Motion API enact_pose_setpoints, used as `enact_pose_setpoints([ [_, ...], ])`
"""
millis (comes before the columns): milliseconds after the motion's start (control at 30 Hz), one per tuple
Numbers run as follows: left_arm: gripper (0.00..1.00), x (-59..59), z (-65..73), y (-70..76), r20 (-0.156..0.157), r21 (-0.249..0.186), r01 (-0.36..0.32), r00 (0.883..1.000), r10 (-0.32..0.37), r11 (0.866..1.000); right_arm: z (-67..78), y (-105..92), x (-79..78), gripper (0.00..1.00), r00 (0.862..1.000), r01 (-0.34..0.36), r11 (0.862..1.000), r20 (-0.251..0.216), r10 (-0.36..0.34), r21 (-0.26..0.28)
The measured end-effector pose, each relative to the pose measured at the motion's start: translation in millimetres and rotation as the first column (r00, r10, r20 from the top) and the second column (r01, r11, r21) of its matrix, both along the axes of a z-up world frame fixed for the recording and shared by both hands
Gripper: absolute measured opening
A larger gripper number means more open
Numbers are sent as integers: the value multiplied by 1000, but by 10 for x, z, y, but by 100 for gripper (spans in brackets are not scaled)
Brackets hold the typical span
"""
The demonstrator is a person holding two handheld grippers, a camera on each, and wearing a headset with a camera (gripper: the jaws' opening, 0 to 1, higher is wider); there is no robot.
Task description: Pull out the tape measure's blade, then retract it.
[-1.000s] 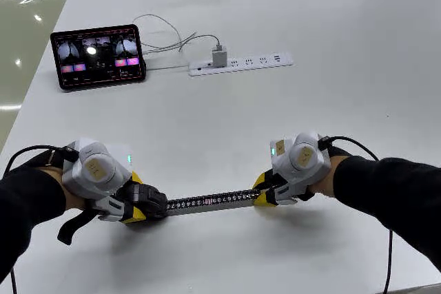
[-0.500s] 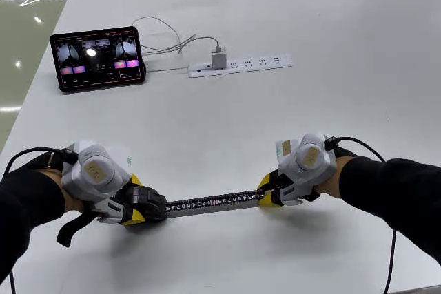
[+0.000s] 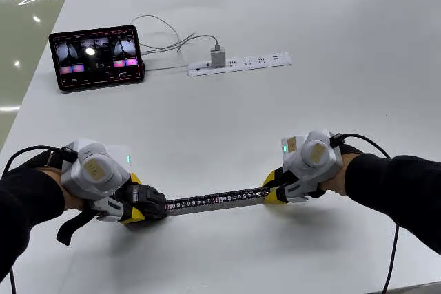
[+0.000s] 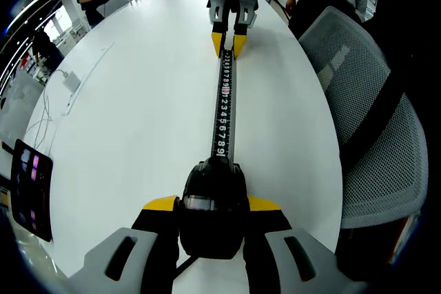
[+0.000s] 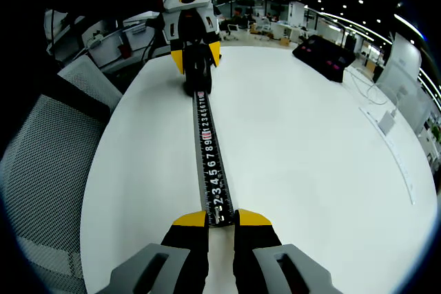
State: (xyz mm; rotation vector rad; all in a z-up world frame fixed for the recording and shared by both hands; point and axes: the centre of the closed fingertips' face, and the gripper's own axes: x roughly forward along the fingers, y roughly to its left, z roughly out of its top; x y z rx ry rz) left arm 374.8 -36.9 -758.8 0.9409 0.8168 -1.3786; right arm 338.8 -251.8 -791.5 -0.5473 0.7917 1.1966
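Close along the near edge of the white worktop (image 3: pixel 289 111) lies the tape measure (image 3: pixel 172 205). Its black case (image 3: pixel 151 202) sits toward the near left corner, clamped across its sides by the yellow-tipped jaws of the left gripper (image 3: pixel 140 204). The blade (image 3: pixel 215 201) runs out rightward to the right gripper (image 3: pixel 271 195), whose jaws are pinched together on its tip. The long axis lies roughly parallel to that near edge, with the free end pointing at the worktop's right edge. Whether the blade rests on the surface or just above it, I cannot tell. The case looks rigid and compact, likely dense for its size, so a squeeze on its flat sides suits it. The blade looks thin, slick and springy; it would probably kink if twisted and whip back if let go, so the tip is the place to hold. Well apart, toward the far left, sit a tablet (image 3: pixel 96 56) and a power strip (image 3: pixel 248 63) with a charger (image 3: pixel 218 55).
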Motion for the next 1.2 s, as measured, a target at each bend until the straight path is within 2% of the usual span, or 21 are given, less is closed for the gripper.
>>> enact_pose_setpoints([
  [1200, 30, -27, 25, -14, 2, 6, -1, 1000, 1, 1000, -5, -266, -35, 8, 999, 32, 999, -9, -32, -5],
])
